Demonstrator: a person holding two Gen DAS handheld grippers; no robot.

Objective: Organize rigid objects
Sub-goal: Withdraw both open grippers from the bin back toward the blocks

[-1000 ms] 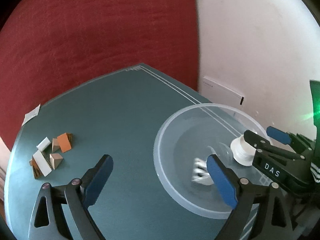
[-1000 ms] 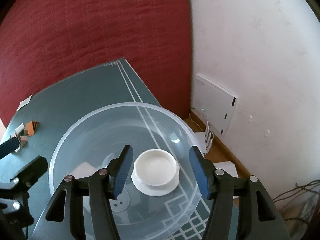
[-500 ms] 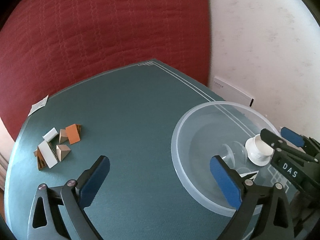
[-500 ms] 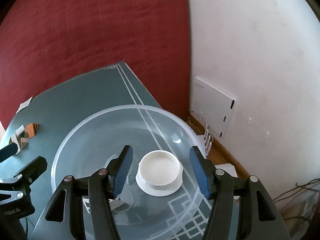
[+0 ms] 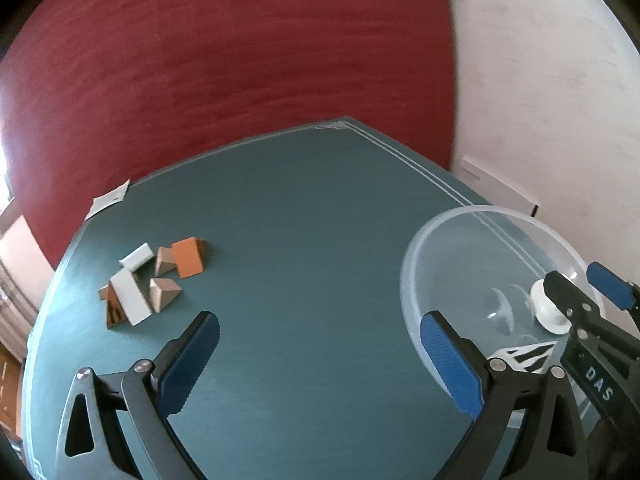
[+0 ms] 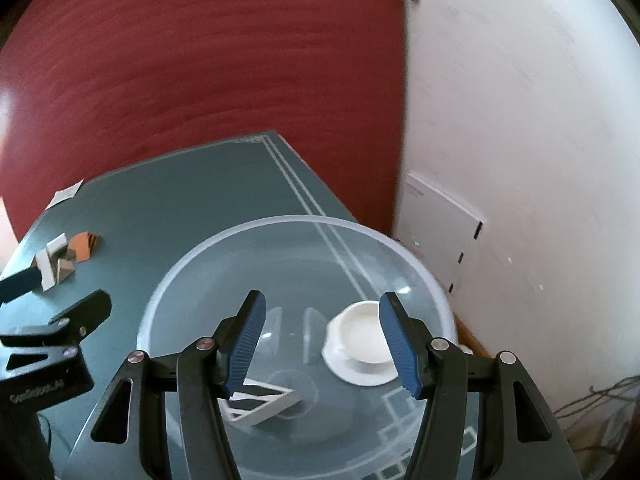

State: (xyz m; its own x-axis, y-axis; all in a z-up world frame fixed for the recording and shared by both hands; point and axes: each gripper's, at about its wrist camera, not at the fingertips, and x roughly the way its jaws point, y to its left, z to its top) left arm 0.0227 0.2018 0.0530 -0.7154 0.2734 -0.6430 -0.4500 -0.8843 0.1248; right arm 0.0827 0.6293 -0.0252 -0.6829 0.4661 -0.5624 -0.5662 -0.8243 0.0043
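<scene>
Two pieces sit in our clear bowl; the block pile waits on the tabletop. Left gripper wide open, right gripper part-open, both empty.

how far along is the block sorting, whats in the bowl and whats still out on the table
Early on. Done: a striped triangular block and a white round piece lie in the clear bowl. In hand: nothing; the left gripper and right gripper are both open and empty. Left: the cluster of blocks on the table.
</scene>
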